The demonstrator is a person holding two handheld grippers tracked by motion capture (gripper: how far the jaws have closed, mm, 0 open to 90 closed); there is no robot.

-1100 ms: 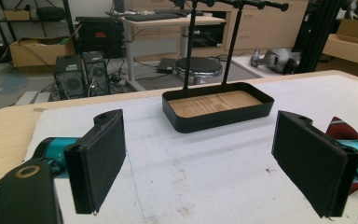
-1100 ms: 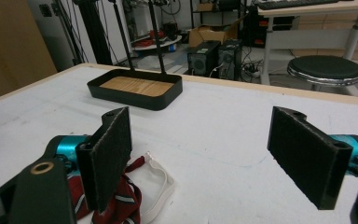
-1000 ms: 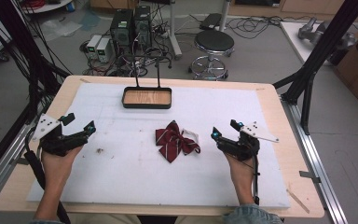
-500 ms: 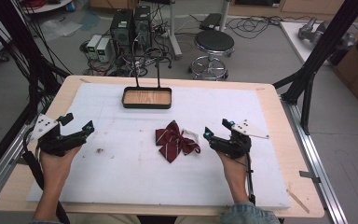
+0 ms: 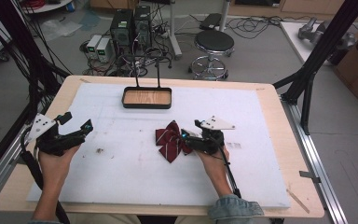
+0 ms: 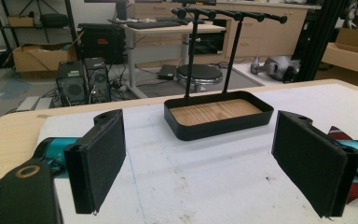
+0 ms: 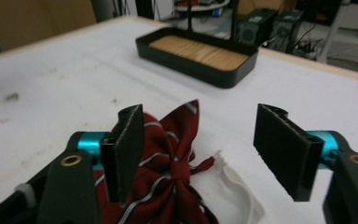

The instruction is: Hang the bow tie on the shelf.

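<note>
Over the white mat, my right gripper [image 5: 186, 138] has slid in from the right onto the striped red bow tie [image 5: 170, 141] at mid-table, jaws apart astride it, ready to clamp, while my left gripper [image 5: 85, 128] waits wide open.

A dark red bow tie [image 5: 169, 142] with thin white stripes lay flat on the white counter [image 5: 121, 172], near its middle, its loops spread out from a knotted centre [image 7: 179, 169]. A white strap [image 7: 235, 186] curled out from its knot onto the counter. Well beyond it, at the far edge, stood a black tray [image 5: 147, 105] with a wooden floor and two upright black posts [image 6: 191, 51].
</note>
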